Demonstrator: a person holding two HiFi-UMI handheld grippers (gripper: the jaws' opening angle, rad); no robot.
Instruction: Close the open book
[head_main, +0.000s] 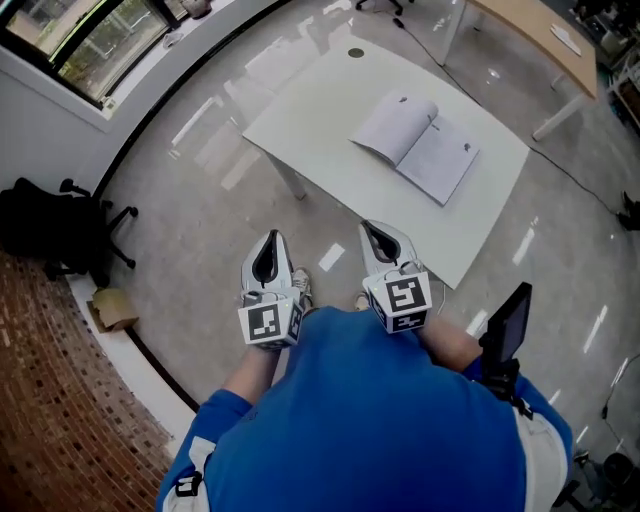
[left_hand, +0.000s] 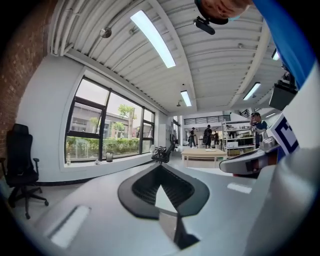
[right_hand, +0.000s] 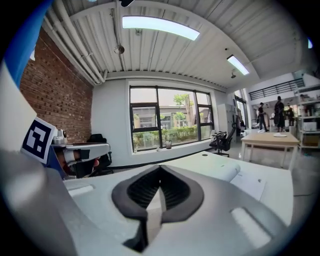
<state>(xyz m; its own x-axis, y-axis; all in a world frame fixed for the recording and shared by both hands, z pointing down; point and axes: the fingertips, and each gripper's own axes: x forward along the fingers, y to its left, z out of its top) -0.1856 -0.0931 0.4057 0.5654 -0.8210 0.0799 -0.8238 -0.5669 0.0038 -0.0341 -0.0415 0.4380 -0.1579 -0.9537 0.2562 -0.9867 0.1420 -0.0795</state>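
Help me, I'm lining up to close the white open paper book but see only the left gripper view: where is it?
Observer: The white open paper book lies pages up on the white rectangular table, in the head view's upper right.
Operator: Is the right gripper free?
Observer: Yes, its jaws are shut with nothing between them, and it touches nothing.

Open white book (head_main: 417, 146), pages up, left page bowed, flat on the white table (head_main: 320, 110).
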